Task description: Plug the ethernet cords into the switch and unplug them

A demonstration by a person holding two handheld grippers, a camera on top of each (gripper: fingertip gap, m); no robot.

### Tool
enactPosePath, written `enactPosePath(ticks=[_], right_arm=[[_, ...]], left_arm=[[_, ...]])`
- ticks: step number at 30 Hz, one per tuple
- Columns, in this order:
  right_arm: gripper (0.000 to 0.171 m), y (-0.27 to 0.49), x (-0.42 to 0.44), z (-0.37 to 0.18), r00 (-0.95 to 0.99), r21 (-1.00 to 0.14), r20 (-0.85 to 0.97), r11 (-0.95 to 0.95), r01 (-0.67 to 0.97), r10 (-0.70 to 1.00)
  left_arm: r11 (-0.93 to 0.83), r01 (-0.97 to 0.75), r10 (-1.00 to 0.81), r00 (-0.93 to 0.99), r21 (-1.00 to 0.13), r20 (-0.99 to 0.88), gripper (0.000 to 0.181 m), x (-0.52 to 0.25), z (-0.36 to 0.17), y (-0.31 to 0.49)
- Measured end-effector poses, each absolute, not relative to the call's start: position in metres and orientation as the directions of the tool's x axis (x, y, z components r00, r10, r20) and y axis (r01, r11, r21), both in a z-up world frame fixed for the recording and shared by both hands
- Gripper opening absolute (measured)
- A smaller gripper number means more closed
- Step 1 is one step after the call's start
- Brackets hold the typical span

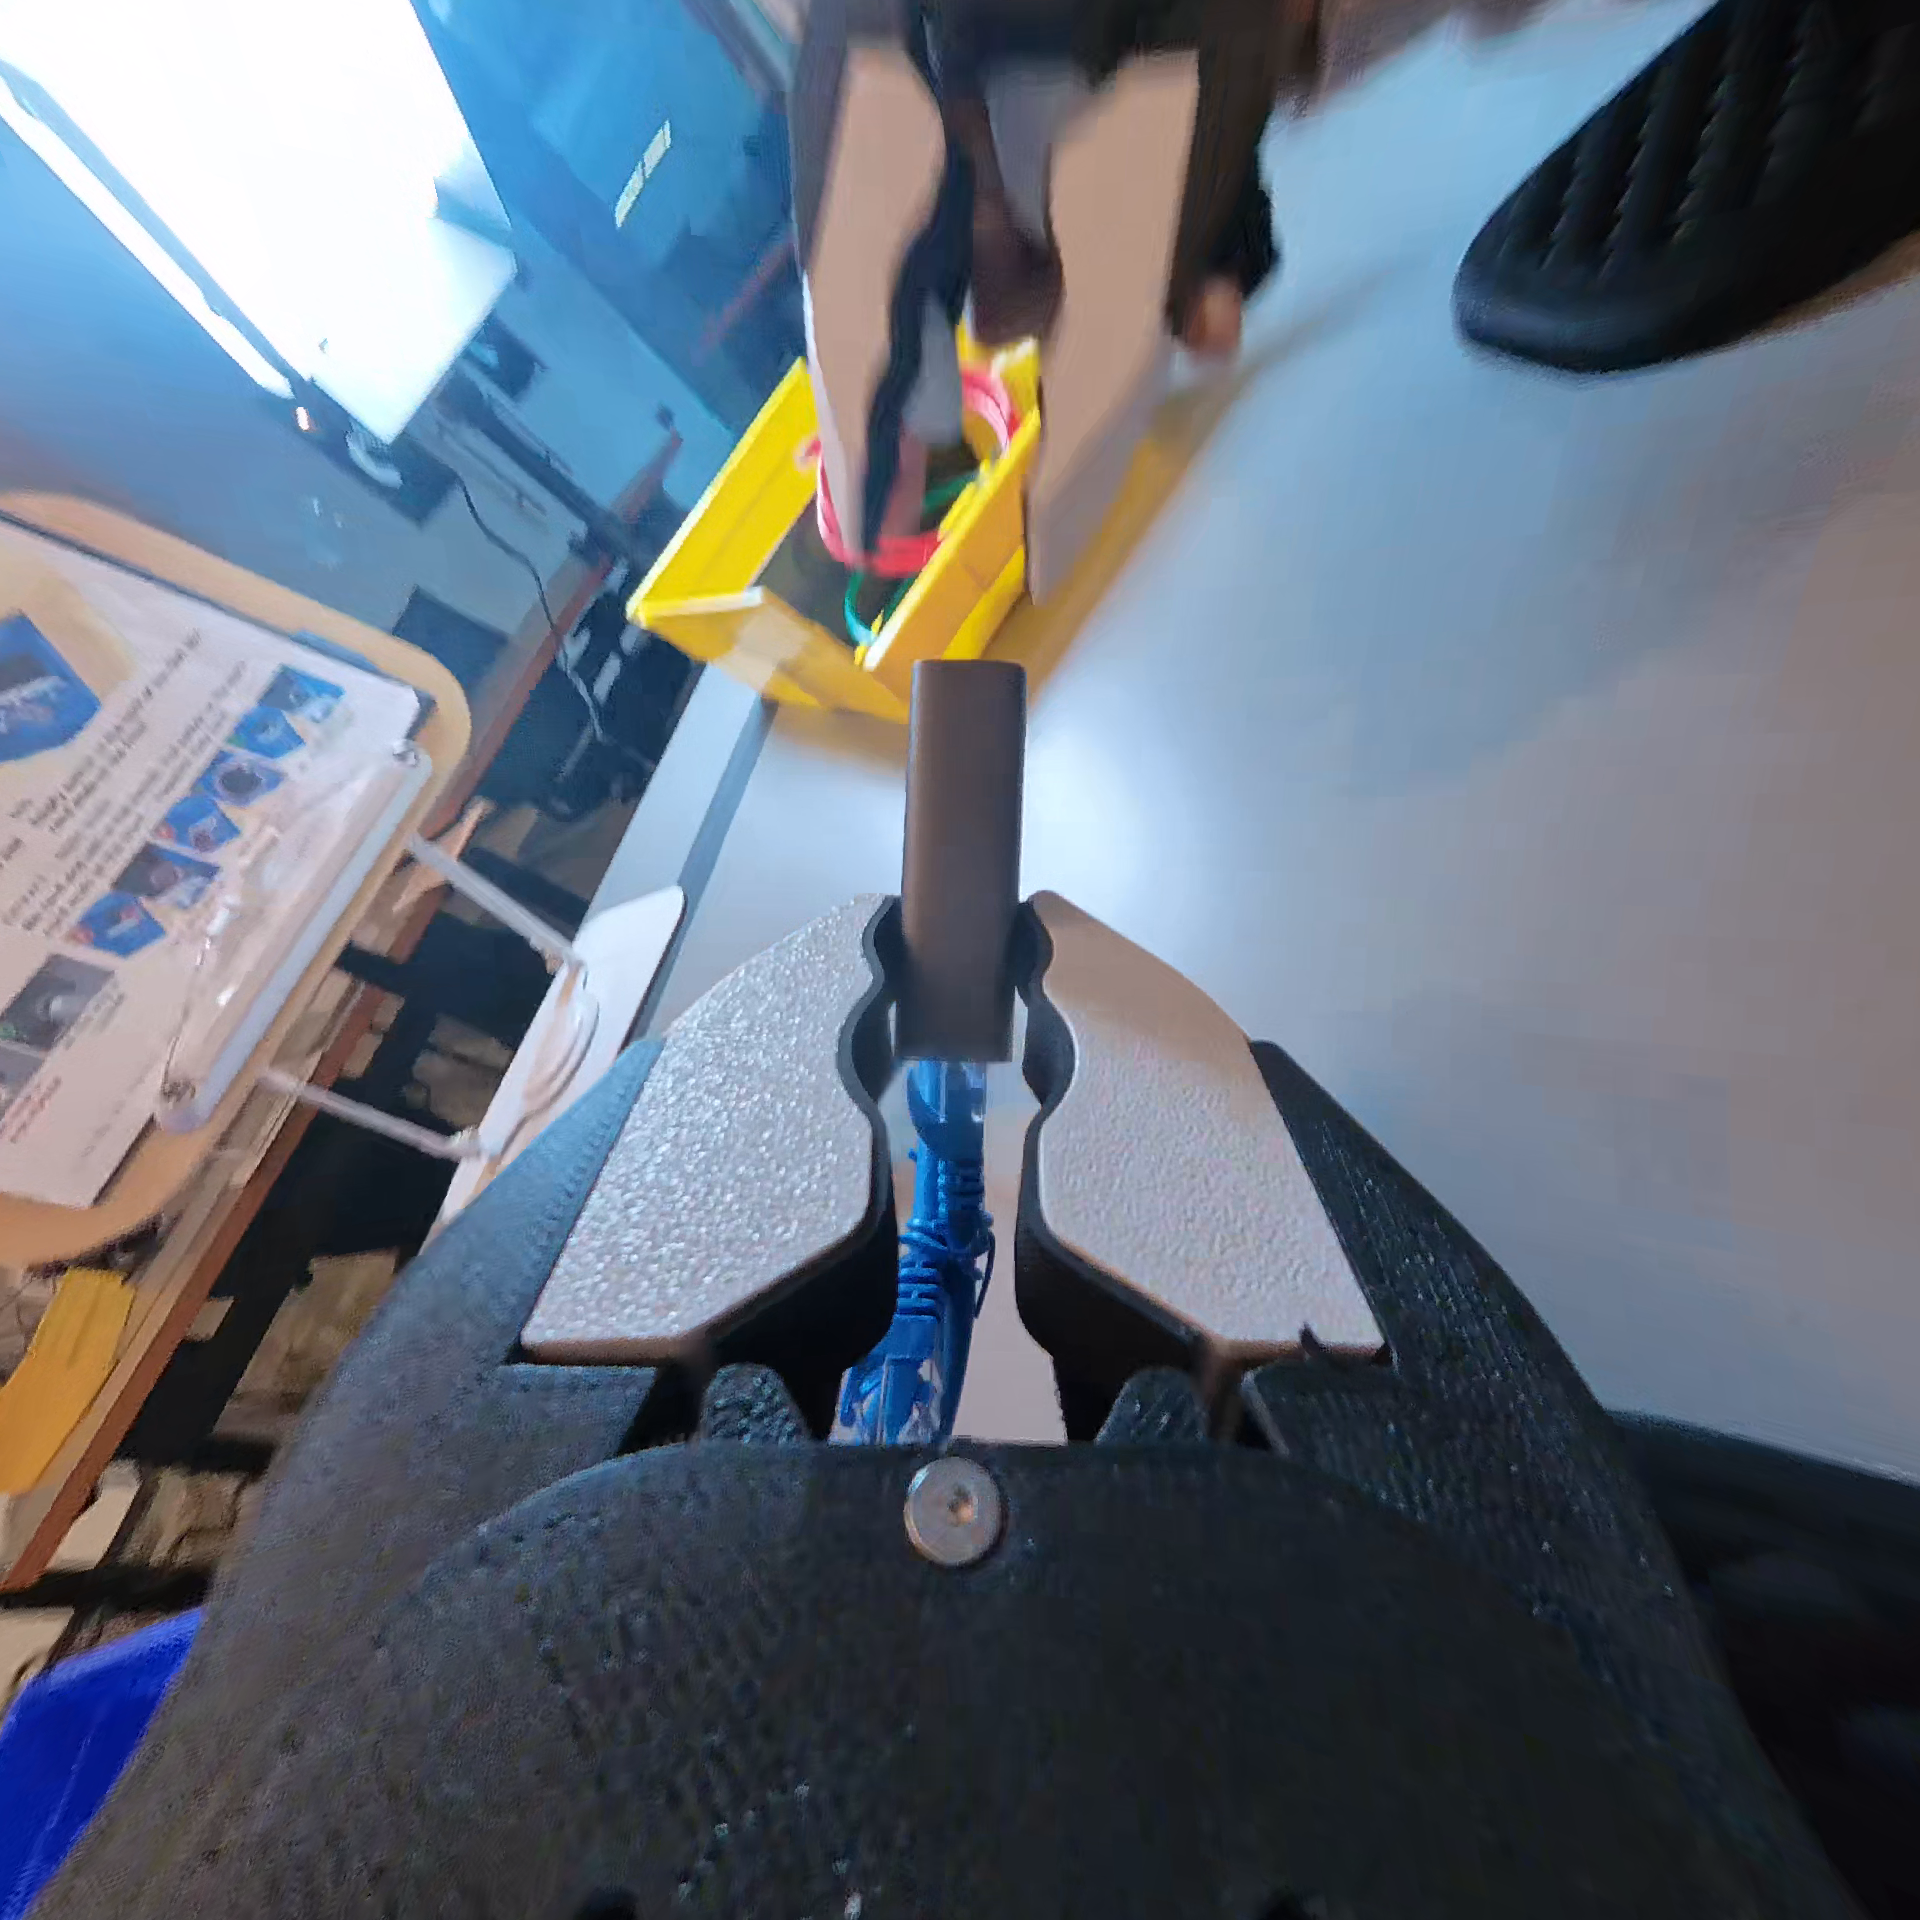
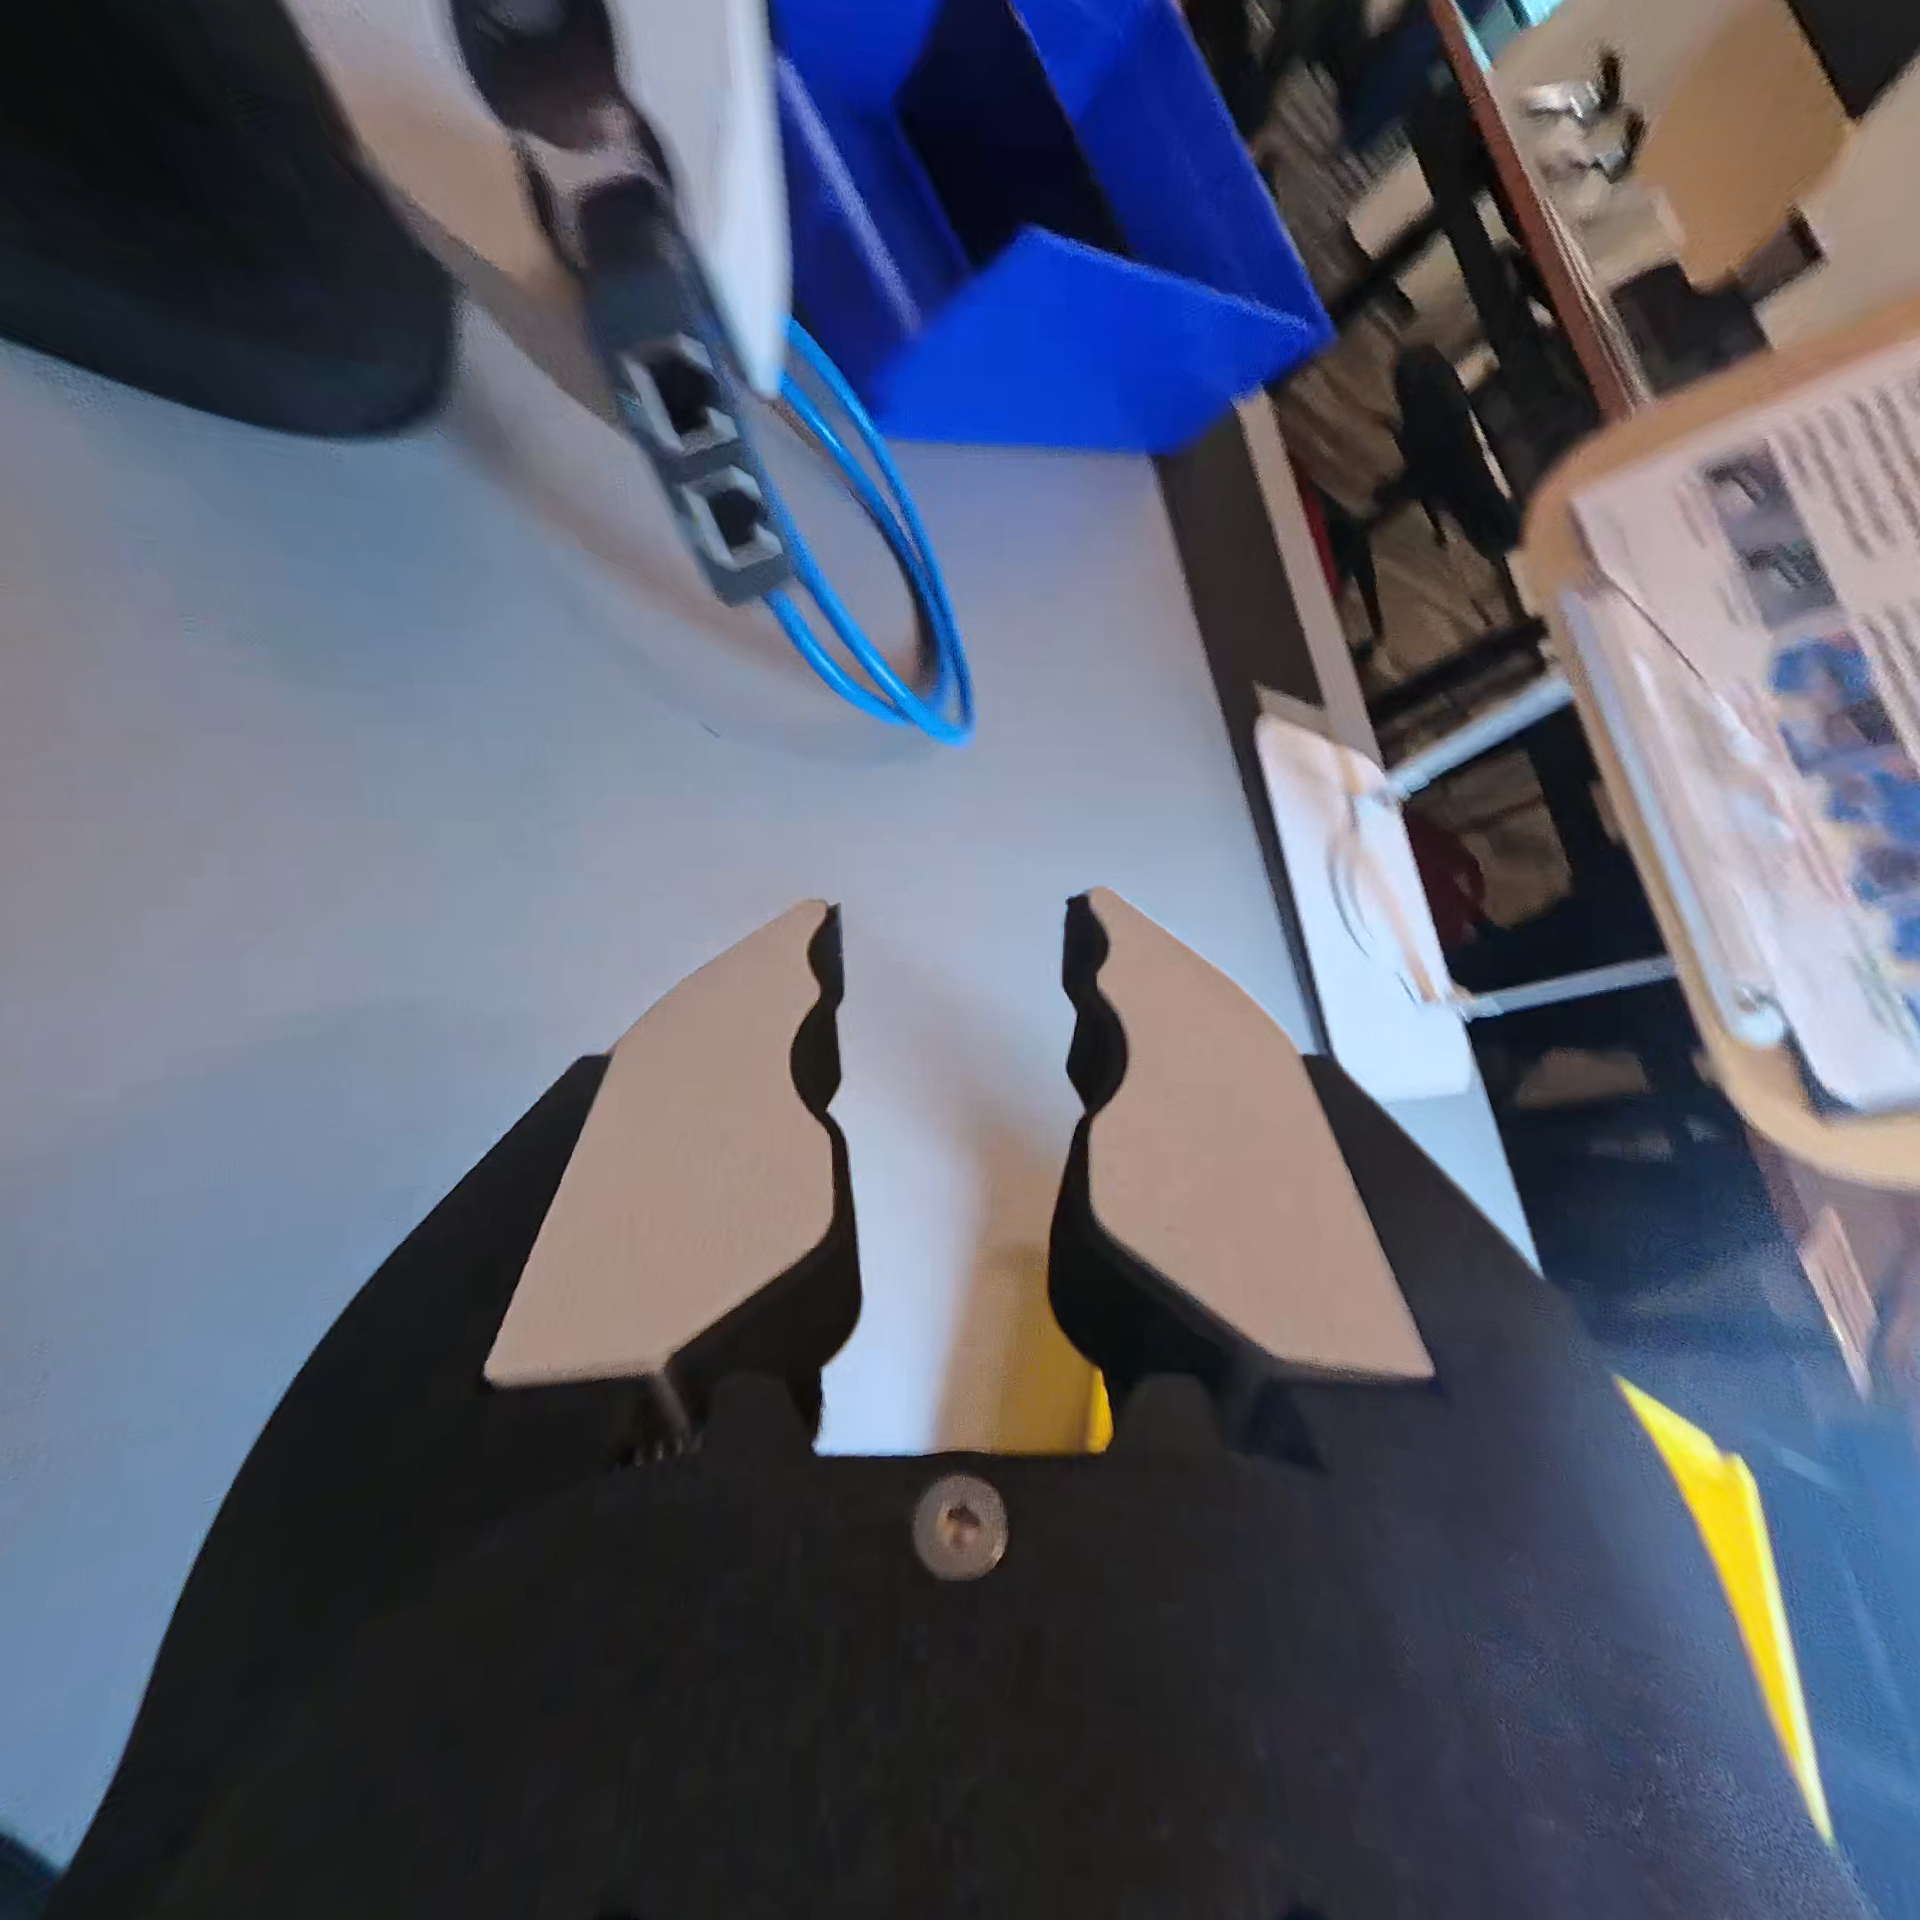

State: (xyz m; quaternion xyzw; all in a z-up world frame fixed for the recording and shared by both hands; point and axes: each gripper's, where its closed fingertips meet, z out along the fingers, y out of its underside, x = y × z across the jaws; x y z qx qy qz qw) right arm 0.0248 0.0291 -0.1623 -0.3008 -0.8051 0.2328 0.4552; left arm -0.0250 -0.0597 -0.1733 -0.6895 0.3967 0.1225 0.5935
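Observation:
My left gripper [image 1: 956, 920] is shut on a narrow dark grey switch [image 1: 961, 790] and holds it above the table. A blue ethernet cord [image 1: 935, 1247] runs from the switch's near end back between the fingers. In the right wrist view the switch [image 2: 694, 457] shows two empty ports, and the blue cord [image 2: 894, 613] loops down to the table beside it. My right gripper [image 2: 951, 925] is open and empty over the grey table [image 2: 364, 831]. It also shows blurred in the left wrist view [image 1: 966, 436], over a yellow bin [image 1: 748, 540] that holds red and green cords [image 1: 904, 551].
A blue bin [image 2: 1060, 343] stands at the table's edge behind the switch. A sign in a clear stand [image 1: 208, 831] sits on a wooden surface beyond the edge. A black chair back [image 1: 1704, 208] is at the far side. The yellow bin's corner [image 2: 1714, 1558] is under my right gripper. Left tips to right tips: about 11 cm.

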Motion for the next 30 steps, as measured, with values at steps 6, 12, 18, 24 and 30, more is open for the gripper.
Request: enactPosePath(ticks=[6,12,18,24,30], right_arm=[[0.051,-0.016,-0.003,-0.187,-0.453,-0.67,0.6,0.724,0.164,0.659],[0.019,-0.029,-0.013,-0.177,-0.435,-0.704,0.62,0.708,0.061,0.653],[0.006,0.001,0.006,-0.138,-0.35,-0.62,0.702,0.774,0.126,0.62],[0.008,0.024,0.021,-0.114,-0.321,-0.372,0.847,0.903,0.213,0.425],[0.008,0.014,0.023,-0.119,-0.415,-0.079,0.899,0.985,0.155,0.138]], left_arm=[[0.214,-0.388,-0.465,0.767,-0.897,-0.443,0.021,-0.005,-0.119,-0.075],[0.325,-0.084,-0.596,0.755,-0.942,-0.273,0.021,0.002,-0.082,-0.091],[0.184,-0.156,-0.571,0.787,-0.97,-0.235,0.023,-0.03,-0.108,-0.079],[-0.01,-0.425,-0.526,0.772,-0.905,-0.357,0.042,-0.038,-0.14,-0.063],[-0.069,-0.663,-0.531,0.657,-0.745,-0.535,0.057,-0.033,-0.138,-0.051]])
